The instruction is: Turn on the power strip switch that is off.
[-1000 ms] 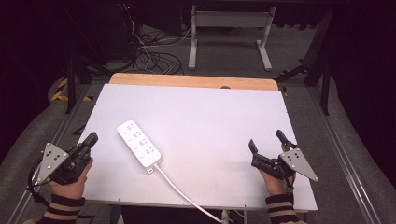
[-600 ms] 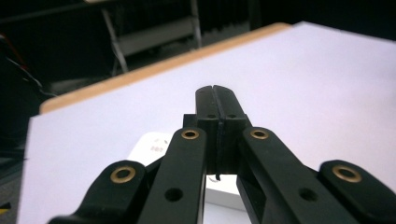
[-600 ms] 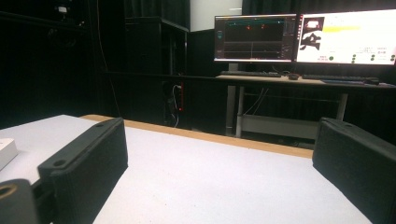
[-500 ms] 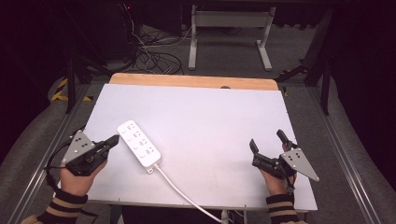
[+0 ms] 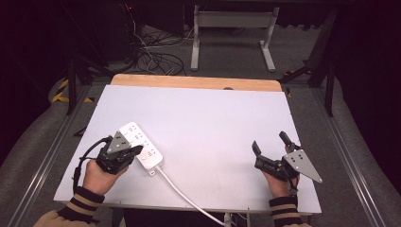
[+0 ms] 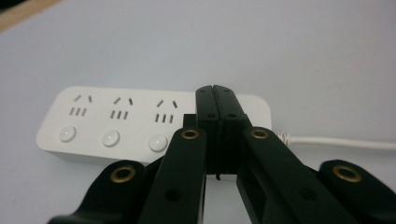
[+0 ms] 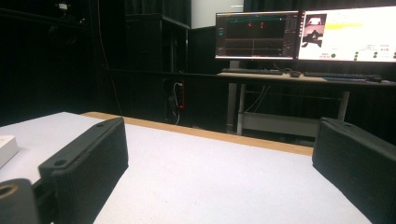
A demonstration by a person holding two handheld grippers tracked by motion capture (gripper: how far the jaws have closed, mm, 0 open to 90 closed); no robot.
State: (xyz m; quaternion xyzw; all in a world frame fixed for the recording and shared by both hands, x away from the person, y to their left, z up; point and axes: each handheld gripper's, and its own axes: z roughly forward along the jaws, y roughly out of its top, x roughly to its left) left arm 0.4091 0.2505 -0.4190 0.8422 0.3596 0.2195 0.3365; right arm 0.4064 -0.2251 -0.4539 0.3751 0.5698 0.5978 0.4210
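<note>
Closing in: I have the left tool (image 5: 135, 150) at the near edge of the power strip (image 5: 142, 144), its jaws pressed together with nothing between them.
Power strip: it lies flat on the left part of the white counter (image 5: 213, 123), cord (image 5: 189, 198) running off the near edge.
Step in hand: I judge a closed-tip press on one of the round buttons (image 6: 159, 142), not a grasp.
Next move: ease the tip down onto the button nearest the cord.
Right tool (image 5: 270, 152): jaws wide apart, holding nothing, well away near the right edge.
Hard to make out: the tip hides the socket at the cord end; whether it touches the strip I cannot tell.
</note>
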